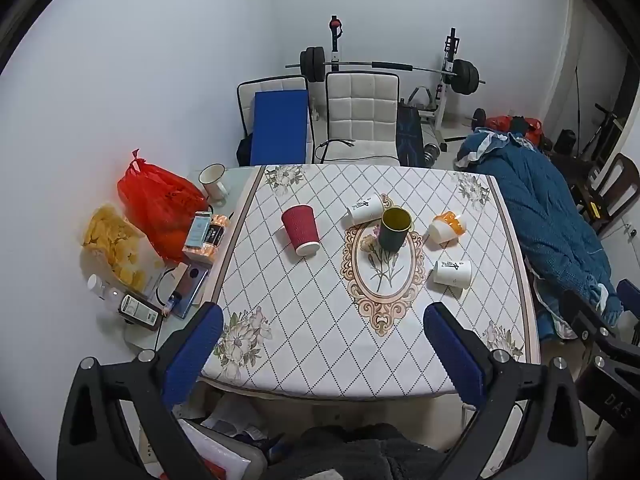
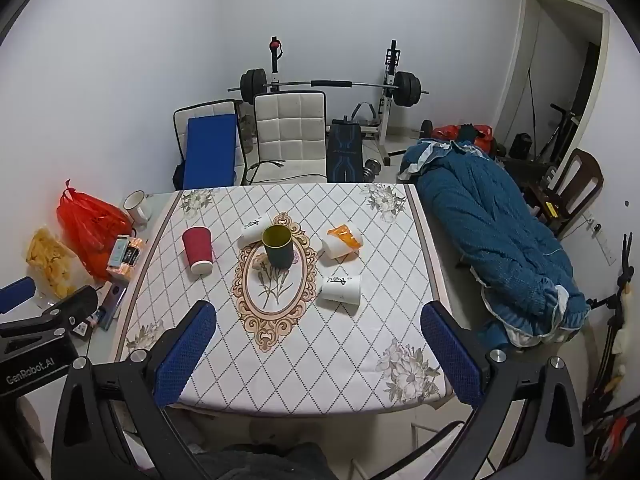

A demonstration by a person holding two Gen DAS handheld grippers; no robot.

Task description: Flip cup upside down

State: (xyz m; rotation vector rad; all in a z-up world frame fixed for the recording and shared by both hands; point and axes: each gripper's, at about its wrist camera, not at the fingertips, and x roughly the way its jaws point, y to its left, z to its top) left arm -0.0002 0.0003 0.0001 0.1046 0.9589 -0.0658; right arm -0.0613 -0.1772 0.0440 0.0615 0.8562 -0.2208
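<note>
A dark green cup (image 1: 394, 228) (image 2: 277, 245) stands upright, mouth up, at the middle of the patterned tablecloth (image 1: 304, 320). A red ribbed paper cup (image 1: 300, 230) (image 2: 197, 249) stands upside down to its left. Two white cups with black script (image 1: 365, 208) (image 1: 453, 272) and an orange-and-white cup (image 1: 447, 227) lie on their sides around it. My left gripper (image 1: 323, 322) is open and empty above the near table edge. My right gripper (image 2: 318, 320) is open and empty, also near the front edge.
A red plastic bag (image 1: 160, 204), a bag of chips (image 1: 116, 250), a white mug (image 1: 214, 181), boxes and bottles crowd the table's left strip. White chairs (image 1: 362, 116) and a barbell rack stand behind. A blue quilt (image 2: 492, 236) lies to the right.
</note>
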